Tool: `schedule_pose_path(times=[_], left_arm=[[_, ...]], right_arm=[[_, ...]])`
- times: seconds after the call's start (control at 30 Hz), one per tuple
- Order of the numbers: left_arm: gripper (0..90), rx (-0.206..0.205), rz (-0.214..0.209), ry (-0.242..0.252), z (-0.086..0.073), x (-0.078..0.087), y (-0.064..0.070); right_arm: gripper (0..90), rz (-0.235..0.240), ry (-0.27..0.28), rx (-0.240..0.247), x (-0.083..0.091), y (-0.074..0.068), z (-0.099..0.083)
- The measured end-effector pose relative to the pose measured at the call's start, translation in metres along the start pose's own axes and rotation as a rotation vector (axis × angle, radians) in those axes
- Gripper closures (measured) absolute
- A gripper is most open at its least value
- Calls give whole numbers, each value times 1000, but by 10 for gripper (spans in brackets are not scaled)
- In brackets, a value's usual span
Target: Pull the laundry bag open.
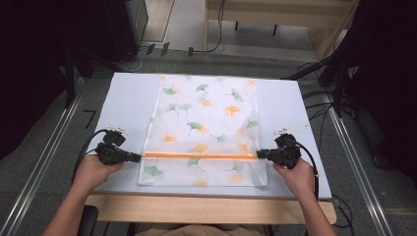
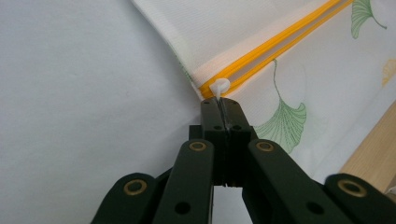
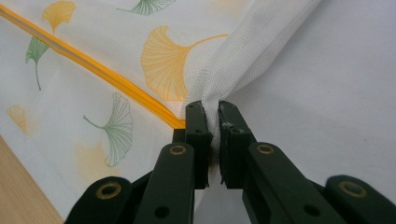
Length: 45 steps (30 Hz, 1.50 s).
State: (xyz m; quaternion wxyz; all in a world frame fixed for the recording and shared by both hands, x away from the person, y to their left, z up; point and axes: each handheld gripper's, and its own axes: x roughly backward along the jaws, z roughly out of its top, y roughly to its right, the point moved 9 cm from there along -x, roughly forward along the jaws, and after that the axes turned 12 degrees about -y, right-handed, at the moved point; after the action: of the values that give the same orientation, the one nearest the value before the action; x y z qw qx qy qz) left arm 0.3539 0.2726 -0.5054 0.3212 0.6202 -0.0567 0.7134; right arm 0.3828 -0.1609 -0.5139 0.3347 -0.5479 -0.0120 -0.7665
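Note:
A white mesh bag (image 1: 204,128) printed with green and orange ginkgo leaves lies flat on the pale blue table top (image 1: 128,98). An orange zipper (image 1: 199,156) runs across its near part. My left gripper (image 1: 139,157) sits at the zipper's left end, shut on the white zipper pull (image 2: 219,87) beside the orange zipper (image 2: 275,44). My right gripper (image 1: 259,155) is at the bag's right edge, shut on a bunched fold of the bag's mesh (image 3: 233,70), where the orange zipper (image 3: 93,65) ends.
The table's wooden front edge (image 1: 206,209) lies just behind the hands. Bare table top lies left and right of the bag. Cables (image 1: 319,105) and dark stands (image 1: 344,73) are on the floor around the table.

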Motion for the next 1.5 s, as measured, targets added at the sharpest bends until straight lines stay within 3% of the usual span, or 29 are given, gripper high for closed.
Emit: schedule_pose_path(times=[0.07,0.6,0.8,1.0,1.3,1.5], left_arm=[[900,11,-8,1,-1,-1,0],[894,-9,-57,7,-1,-5,5],[705,-20,-78,44,3,-2,6],[569,-29,-46,78,7,0,3],[495,-14,-40,177,19,7,-2],[423,2,19,264,25,16,-14]], right_arm=[[855,3,-1,1,0,-1,0],[829,-14,-3,19,2,0,-2],[742,-41,2,35,4,2,-3],[622,-63,51,50,10,3,0],[562,-79,141,64,24,8,5],[530,-110,184,50,30,21,3]])
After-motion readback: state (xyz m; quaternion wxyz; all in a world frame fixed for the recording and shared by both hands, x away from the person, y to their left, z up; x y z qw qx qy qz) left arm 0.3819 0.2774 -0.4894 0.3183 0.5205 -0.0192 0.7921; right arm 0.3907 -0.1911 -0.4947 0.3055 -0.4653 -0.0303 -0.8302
